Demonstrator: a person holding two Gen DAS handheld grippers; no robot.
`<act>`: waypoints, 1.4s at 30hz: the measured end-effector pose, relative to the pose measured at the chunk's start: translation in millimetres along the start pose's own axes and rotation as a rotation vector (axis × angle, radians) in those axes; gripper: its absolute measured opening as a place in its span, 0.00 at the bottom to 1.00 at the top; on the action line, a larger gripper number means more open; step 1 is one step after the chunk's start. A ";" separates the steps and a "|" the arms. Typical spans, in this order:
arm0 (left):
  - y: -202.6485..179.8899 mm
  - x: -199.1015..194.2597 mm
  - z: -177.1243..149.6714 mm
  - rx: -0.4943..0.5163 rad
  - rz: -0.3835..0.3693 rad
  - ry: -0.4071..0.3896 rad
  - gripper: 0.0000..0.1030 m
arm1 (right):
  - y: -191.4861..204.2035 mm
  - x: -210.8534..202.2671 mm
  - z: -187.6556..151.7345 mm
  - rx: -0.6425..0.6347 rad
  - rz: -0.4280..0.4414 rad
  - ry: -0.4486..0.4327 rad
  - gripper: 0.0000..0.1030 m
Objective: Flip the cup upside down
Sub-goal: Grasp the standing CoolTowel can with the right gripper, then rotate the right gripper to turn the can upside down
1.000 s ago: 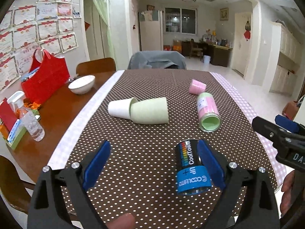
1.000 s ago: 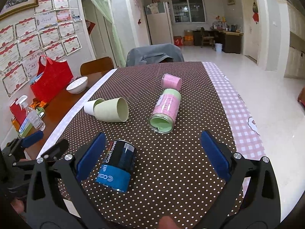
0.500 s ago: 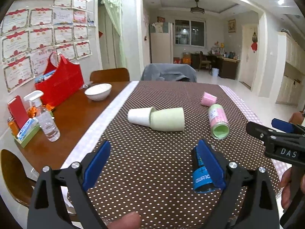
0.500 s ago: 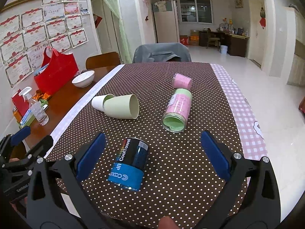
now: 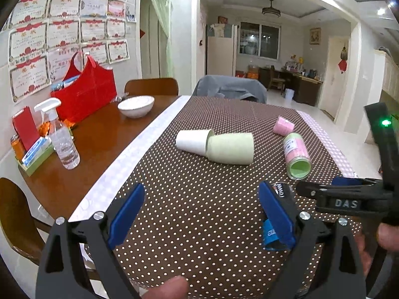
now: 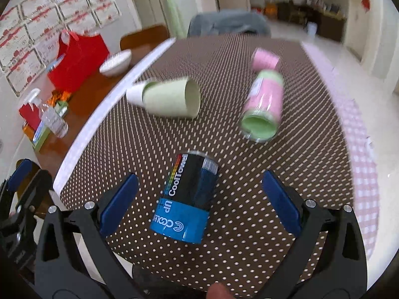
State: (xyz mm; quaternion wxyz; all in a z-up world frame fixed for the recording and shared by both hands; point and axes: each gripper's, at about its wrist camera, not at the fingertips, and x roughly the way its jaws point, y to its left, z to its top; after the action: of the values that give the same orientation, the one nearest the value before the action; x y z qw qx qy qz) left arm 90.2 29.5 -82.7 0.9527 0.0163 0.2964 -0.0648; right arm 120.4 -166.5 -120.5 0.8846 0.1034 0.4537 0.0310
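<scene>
A black and blue cup [image 6: 185, 196] marked "CoolTowel" lies on its side on the brown dotted tablecloth [image 6: 249, 162]. My right gripper [image 6: 199, 199] is open, with the cup between its blue pads, not touching. In the left wrist view my left gripper [image 5: 202, 214] is open and empty over the cloth; the cup [image 5: 273, 231] is mostly hidden behind its right pad. A pale green cup [image 6: 172, 98] lies on its side with a white cup [image 6: 133, 94] nested at its base. A pink and green cup [image 6: 264, 104] and a small pink cup [image 6: 264, 59] lie further right.
On the bare wood table [image 5: 99, 139] at the left are a white bowl [image 5: 136, 104], a red bag [image 5: 84, 94], a spray bottle [image 5: 62, 142] and a small box of items [image 5: 32, 149]. Chairs stand at the far end. The table's right edge [image 6: 359, 149] drops to the floor.
My right gripper has moved forward and tilted down, so the black and blue cup now lies between its pads. My left gripper has drawn back and left; the cup slid behind its right pad.
</scene>
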 end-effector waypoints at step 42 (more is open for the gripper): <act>4.3 23.7 -10.6 -0.035 -0.019 0.077 0.88 | -29.1 68.2 6.4 0.195 0.245 0.293 0.65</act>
State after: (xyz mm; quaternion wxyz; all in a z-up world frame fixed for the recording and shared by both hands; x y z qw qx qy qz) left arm 104.1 31.7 -105.0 0.9402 -0.0008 0.3339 -0.0681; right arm 164.4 -185.7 -177.3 0.7847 0.2371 0.5622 0.1091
